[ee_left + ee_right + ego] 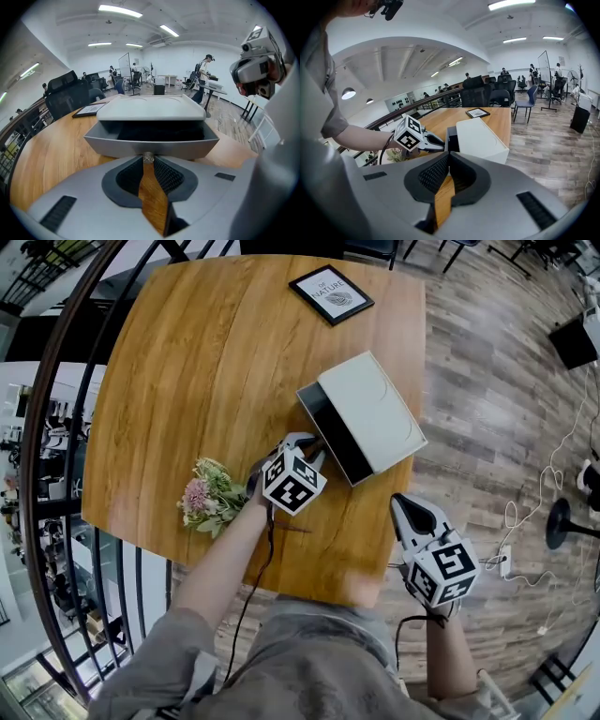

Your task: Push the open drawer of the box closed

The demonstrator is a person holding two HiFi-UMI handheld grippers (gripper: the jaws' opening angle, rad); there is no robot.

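Note:
A white box [375, 409] lies on the round wooden table [206, 362], and its grey drawer [333, 435] stands pulled out toward me. In the left gripper view the drawer front [150, 145] fills the middle, with a small metal knob [148, 157] at its lower edge. My left gripper [312, 442] [148, 160] is shut on that knob, its tips pinching it from both sides. The right gripper [411, 510] [449, 157] hangs shut and empty over the table's near right edge, away from the box [480, 136].
A bunch of dried flowers [211, 495] lies left of my left hand. At the table's far side rests a framed card [330, 293]. A black railing [56, 474] curves along the left. Cables [525, 521] trail over the wood floor at the right.

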